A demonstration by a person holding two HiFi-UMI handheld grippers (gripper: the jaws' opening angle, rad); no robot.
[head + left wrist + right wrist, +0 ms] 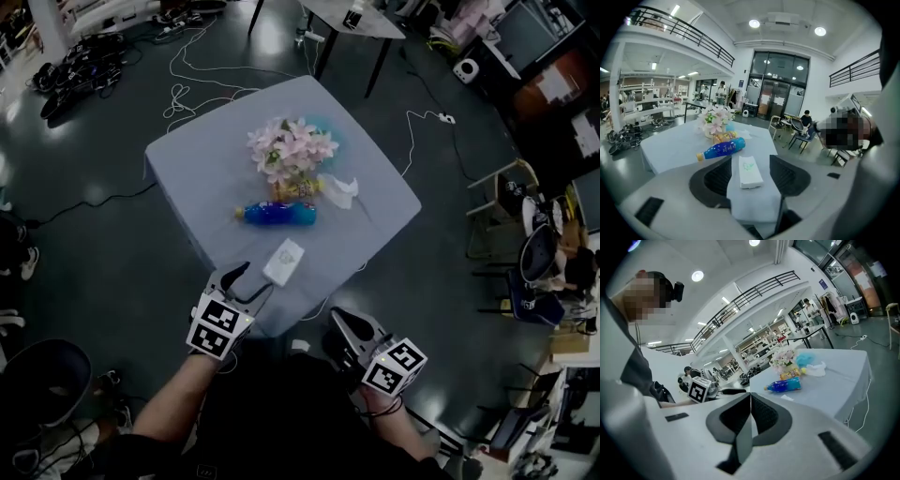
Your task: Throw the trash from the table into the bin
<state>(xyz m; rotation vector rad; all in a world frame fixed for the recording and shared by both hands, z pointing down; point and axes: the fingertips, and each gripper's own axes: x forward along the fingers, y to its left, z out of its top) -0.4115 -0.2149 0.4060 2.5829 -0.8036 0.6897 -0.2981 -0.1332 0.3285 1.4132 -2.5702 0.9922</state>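
Nearest are the two grippers, held low in front of the person's dark clothing, each with its marker cube toward the head camera. The right gripper (pixel 343 323) hangs off the table's near corner, over the floor; its own view shows the jaws pressed together with nothing between them (pixel 750 401). The left gripper (pixel 251 284) reaches over the near edge of the table (pixel 187 169), which is draped in a pale grey cloth. Its jaws stand apart, and in the left gripper view (pixel 750 176) a flat white packet (pixel 749 171) lies on the cloth in the gap between them, with cloth showing on both sides of it, so the pads are not pressing on it. From the head view the white packet (pixel 284 261) sits right at the table's near edge, just beyond the jaw tips.

Further in, near the middle of the table, a blue bottle (pixel 277 214) lies on its side, its yellow cap end pointing left. Just behind it are a yellow snack wrapper (pixel 298 187) and a crumpled white wrapper (pixel 340 190), side by side. Behind those stands a bunch of pink and white flowers (pixel 291 145), with something light blue (pixel 328 131) beside it. Cables (pixel 202 84) trail across the dark floor beyond the table.
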